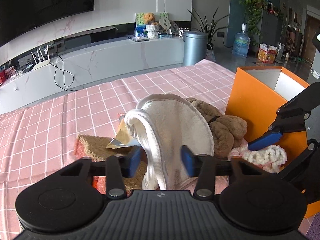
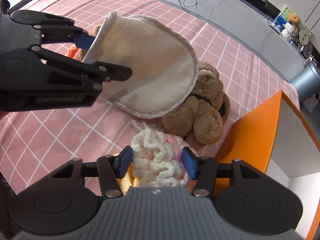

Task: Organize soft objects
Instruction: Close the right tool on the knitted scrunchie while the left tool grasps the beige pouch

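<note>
A white plush slipper (image 1: 176, 124) lies on the pink checked tablecloth (image 1: 70, 116), its opening between the fingers of my left gripper (image 1: 161, 160), which is open around it. It also shows in the right wrist view (image 2: 152, 74). A brown plush dog (image 1: 226, 132) lies behind it, next to the orange box (image 1: 254, 108). My right gripper (image 2: 157, 163) is open around a white-and-pink knitted yarn piece (image 2: 160, 160), its pads at either side. The dog (image 2: 202, 112) and the box (image 2: 256, 130) lie just beyond.
A brown coir scrub pad (image 1: 94, 146) and a silver foil wrapper (image 1: 122, 136) lie left of the slipper. An orange knitted thing (image 2: 72, 53) peeks out behind my left gripper. A grey bin (image 1: 195, 48) and a TV console stand beyond the table edge.
</note>
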